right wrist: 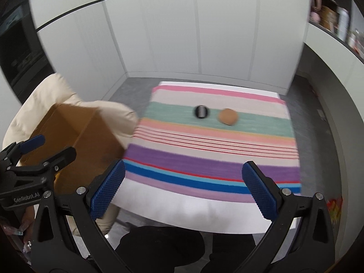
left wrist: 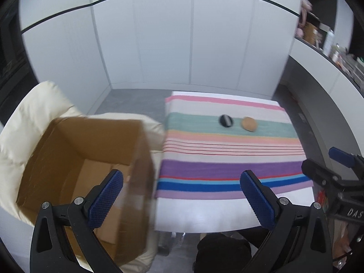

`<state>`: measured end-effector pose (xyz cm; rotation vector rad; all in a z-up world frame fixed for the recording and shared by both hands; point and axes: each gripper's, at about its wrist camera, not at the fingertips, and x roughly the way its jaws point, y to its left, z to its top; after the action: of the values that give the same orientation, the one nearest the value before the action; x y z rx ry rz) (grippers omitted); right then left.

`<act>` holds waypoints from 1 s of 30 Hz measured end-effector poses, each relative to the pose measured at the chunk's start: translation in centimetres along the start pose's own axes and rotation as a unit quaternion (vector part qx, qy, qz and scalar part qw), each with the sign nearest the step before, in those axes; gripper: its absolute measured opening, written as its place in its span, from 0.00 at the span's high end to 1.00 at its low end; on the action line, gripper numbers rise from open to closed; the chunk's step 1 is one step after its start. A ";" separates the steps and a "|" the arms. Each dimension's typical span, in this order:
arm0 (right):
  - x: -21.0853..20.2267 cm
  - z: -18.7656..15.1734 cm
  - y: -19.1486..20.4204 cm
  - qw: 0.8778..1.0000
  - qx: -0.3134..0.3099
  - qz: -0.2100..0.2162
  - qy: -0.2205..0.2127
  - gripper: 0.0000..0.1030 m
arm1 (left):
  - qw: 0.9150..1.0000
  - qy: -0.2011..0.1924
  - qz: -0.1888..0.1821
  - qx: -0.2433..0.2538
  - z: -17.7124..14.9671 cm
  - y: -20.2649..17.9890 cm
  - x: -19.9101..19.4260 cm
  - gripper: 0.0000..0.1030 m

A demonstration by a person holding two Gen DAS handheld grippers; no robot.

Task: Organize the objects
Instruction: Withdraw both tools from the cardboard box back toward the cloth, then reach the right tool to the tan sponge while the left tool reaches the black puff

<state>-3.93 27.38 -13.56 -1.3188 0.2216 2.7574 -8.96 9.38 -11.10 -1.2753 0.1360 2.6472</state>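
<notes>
Left gripper (left wrist: 182, 195): jaws spread wide, nothing between the blue pads; it hovers over the gap between box and table, left finger (left wrist: 107, 198) above the box mouth, right finger above the cloth's near edge.
Right gripper (right wrist: 183, 191): jaws likewise wide apart and empty, held above the near edge of the table.
Table (right wrist: 182, 213): white top, mostly covered by a striped cloth (right wrist: 216, 159) with pink, teal, purple and blue bands.
Black round object (left wrist: 225, 120): lies on the teal stripe toward the far side of the cloth, with a pale band across its top; too blurred to identify.
Brown round object (left wrist: 249, 124): on the same teal stripe, just beside the black one on its right, not touching.
Cardboard box (left wrist: 75, 159): open, tilted, resting on a cream cushioned seat (left wrist: 27, 118) left of the table; inside, only cardboard flaps show.
Distance: both objects well apart from either gripper.
Person: dark-clothed legs (right wrist: 159, 245) below the table's near edge.
</notes>
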 end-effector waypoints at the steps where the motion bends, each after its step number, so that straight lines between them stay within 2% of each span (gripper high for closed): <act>1: -0.2 -0.1 -1.1 1.000 0.008 -0.006 0.000 0.00 | 1.000 0.000 -0.004 0.007 0.1 -0.9 0.2 0.00; 9: -0.3 -0.9 -6.4 0.999 0.041 -0.029 0.008 0.00 | 0.999 0.014 -0.025 0.030 1.0 -5.3 1.9 0.00; 15: 0.9 -1.0 -8.5 0.998 0.049 -0.029 0.008 0.00 | 0.998 0.019 -0.014 0.054 1.9 -6.8 4.3 0.00; 20: 4.6 -0.3 -10.0 0.999 0.043 -0.026 0.003 0.00 | 0.999 0.019 -0.010 0.043 3.5 -7.5 7.5 0.00; 25: 9.1 1.0 -10.9 0.999 0.022 -0.030 -0.005 0.00 | 0.999 0.034 0.002 0.038 5.2 -8.7 13.1 0.00; 28: 12.1 1.7 -11.2 0.999 0.015 -0.030 0.007 0.00 | 0.999 0.043 0.013 0.022 6.0 -8.9 16.5 0.00; 30: 13.9 2.1 -11.5 0.999 0.011 -0.032 0.014 0.00 | 0.999 0.038 0.006 0.014 6.6 -9.1 18.8 0.00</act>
<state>-12.69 39.14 -24.20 -1.3346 0.2062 2.6786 -23.40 22.01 -21.63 -1.3710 0.1924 2.5980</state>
